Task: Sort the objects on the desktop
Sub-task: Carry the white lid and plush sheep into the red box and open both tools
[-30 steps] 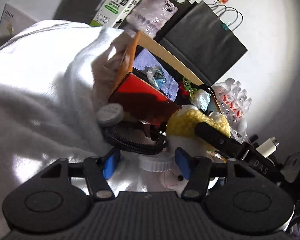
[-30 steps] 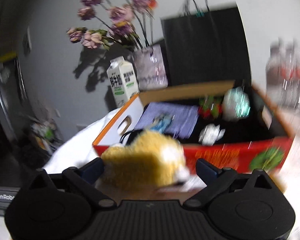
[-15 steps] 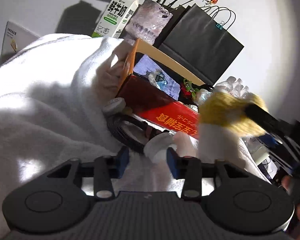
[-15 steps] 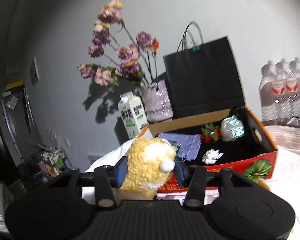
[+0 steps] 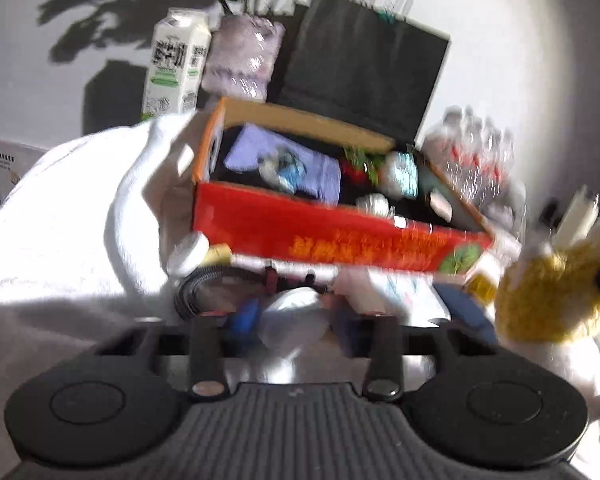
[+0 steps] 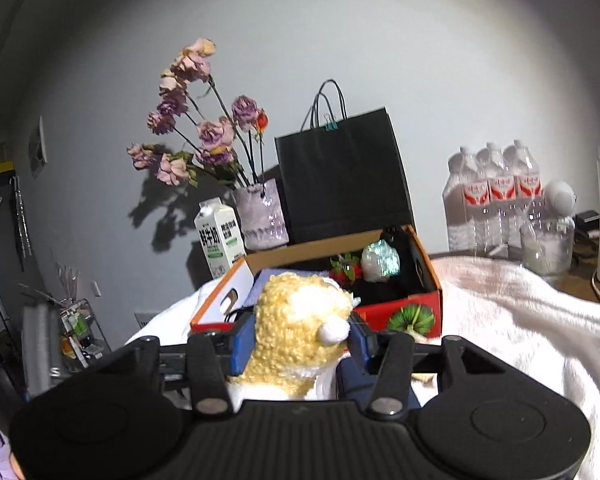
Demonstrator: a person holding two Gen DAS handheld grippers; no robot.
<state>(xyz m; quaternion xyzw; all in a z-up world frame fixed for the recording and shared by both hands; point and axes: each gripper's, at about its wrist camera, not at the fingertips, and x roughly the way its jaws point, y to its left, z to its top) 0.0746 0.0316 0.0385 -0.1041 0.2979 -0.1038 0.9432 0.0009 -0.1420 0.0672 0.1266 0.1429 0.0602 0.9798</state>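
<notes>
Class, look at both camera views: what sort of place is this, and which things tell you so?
Probably a lived-in room at home: a vase of dried flowers, a milk carton and a pack of water bottles stand against the wall.

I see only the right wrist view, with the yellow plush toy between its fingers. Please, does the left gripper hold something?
Observer: Yes. A white round lid sits between the pads of the left gripper. Its jaws are opening slightly, and the picture is blurred.
Operator: What lies in front of the red box?
Observer: A black coiled cable and a white cap, on the white blanket.
Operator: My plush toy hides the left part of the box. What is there?
Observer: A blue-white wrapper on a purple cloth.
</notes>
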